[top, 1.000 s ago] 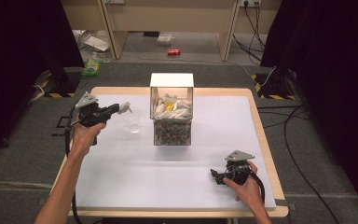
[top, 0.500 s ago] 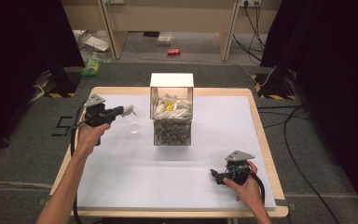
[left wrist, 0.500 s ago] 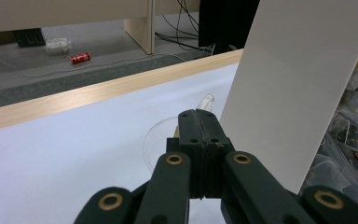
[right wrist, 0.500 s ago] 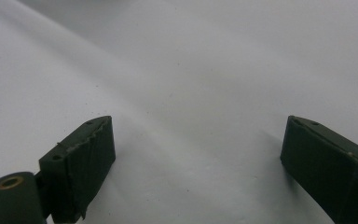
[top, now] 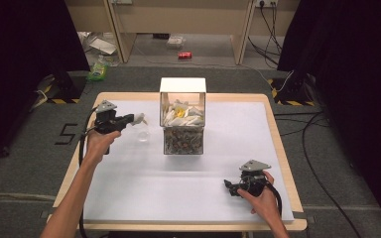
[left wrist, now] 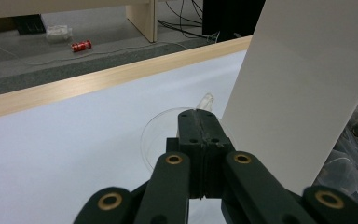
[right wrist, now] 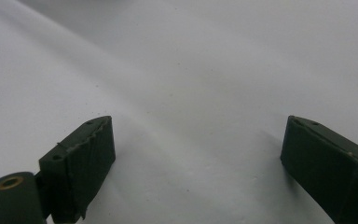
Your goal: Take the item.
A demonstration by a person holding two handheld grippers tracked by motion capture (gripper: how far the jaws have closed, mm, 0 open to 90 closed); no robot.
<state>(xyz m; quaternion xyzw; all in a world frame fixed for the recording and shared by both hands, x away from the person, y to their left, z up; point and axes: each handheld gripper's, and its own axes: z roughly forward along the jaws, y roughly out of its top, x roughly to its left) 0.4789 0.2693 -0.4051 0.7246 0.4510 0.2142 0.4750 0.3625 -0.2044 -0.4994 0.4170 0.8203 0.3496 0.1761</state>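
Note:
My left gripper (top: 131,119) hovers over the table's left side, pointing right toward a clear box (top: 182,130). Its jaws are shut on a small pale, see-through piece (top: 139,118), whose tip pokes out past the fingertips (left wrist: 207,99). A clear round dish (left wrist: 156,135) lies on the white mat just below and beyond the left gripper (left wrist: 199,116); the dish (top: 143,135) sits left of the box. The box holds white packets and darker small parts. My right gripper (top: 228,186) rests low on the mat at the front right. The right gripper (right wrist: 196,154) is open, with bare mat between its jaws.
A white panel (left wrist: 298,88) of the box stands close on the right in the left gripper view. The white mat (top: 129,183) covers a wooden table with a raised edge (left wrist: 74,86). Beyond the table lie a red can (top: 184,55), a green bottle (top: 98,69) and cables.
The left gripper has drifted slightly right toward the box, still shut on the pale piece. The right gripper has stayed put.

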